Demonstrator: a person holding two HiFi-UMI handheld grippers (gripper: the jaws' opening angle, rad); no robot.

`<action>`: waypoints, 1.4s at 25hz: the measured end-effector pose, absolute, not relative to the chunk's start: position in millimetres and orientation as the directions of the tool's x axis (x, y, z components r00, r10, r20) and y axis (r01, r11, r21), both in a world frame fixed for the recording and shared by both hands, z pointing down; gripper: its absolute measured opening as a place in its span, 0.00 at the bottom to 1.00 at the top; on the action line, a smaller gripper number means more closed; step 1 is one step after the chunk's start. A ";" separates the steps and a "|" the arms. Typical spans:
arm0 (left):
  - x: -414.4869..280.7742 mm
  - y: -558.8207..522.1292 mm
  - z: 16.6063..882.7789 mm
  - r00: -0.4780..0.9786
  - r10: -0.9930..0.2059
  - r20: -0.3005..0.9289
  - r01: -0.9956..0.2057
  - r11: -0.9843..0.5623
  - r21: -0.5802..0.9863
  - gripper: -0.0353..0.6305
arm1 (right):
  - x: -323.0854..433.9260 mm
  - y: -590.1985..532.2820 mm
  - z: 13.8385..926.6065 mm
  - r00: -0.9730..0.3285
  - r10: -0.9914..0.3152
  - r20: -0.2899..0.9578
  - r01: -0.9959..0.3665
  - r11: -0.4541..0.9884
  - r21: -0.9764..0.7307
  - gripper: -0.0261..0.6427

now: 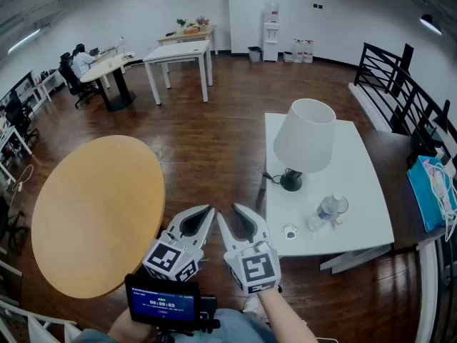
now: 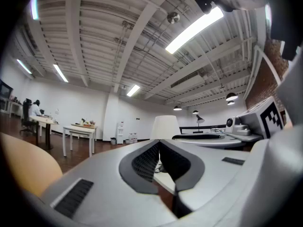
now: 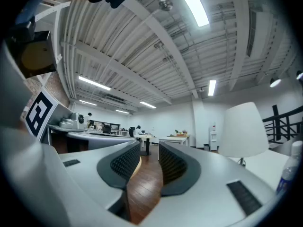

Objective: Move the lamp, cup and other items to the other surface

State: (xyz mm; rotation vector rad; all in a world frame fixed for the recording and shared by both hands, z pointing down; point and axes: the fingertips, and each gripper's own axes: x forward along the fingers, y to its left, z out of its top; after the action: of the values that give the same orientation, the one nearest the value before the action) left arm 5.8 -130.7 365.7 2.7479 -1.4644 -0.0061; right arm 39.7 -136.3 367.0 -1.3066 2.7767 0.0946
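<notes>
**Operator:** Where are my grippers?

**Spotter:** Both sit level off the white table's (image 1: 357,163) near left corner, over bare floor (image 1: 207,141). Your left gripper (image 1: 211,208) has its jaws together, with nothing in them. Your right gripper (image 1: 228,213) has its jaws a little apart, and only floor shows through the gap.

**Operator:** And the things to move?

**Spotter:** They're all on the white table. The lamp (image 1: 303,138) stands by its left edge, and its cord (image 1: 265,177) spills over that edge. The bottle (image 1: 325,211) is right of the lamp's base, toward the near edge. The small white cup (image 1: 289,231) is just beside the bottle, close to that near edge.

**Operator:** How much room do I have?

**Spotter:** Left of the white table you have a strip of open floor, then the round wooden table (image 1: 93,213). On the white table's right a dark bench (image 1: 393,156) carries a blue bag (image 1: 428,191), and a black railing (image 1: 400,84) stands beyond it.
</notes>
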 end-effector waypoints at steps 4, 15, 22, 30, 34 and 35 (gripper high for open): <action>44.8 -137.5 373.2 0.583 -0.812 0.006 -0.812 -0.583 0.031 0.07 | 75.8 -136.0 373.5 -0.608 -0.793 -0.030 -0.794 0.608 0.010 0.27; 183.8 -152.0 391.7 0.727 -0.687 0.000 -0.685 -0.725 0.069 0.07 | 228.4 -149.2 397.8 -0.365 -0.930 -0.039 -0.931 0.366 0.001 0.35; 238.0 -159.0 407.3 0.770 -0.639 -0.001 -0.635 -0.766 0.101 0.07 | 284.4 -151.9 416.7 -0.274 -0.962 0.008 -0.962 0.274 0.002 0.38; 259.8 -172.0 422.9 0.777 -0.629 0.030 -0.628 -0.771 0.112 0.07 | 321.8 -183.3 449.2 -0.187 -0.982 0.039 -0.982 0.187 0.010 0.54; 260.5 -185.3 429.0 0.760 -0.648 0.043 -0.648 -0.752 0.117 0.07 | 337.6 -202.6 462.8 -0.179 -0.983 0.046 -0.984 0.179 0.005 0.55; 259.7 -189.3 429.7 0.754 -0.655 0.046 -0.655 -0.746 0.116 0.07 | 339.5 -207.4 464.7 -0.184 -0.982 0.045 -0.983 0.184 0.000 0.55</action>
State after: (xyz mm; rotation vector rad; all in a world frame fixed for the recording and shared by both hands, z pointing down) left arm 259.7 -189.3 429.7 2.8240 -1.0598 0.0028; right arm 339.5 -207.4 464.7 -2.0287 2.4431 -0.0452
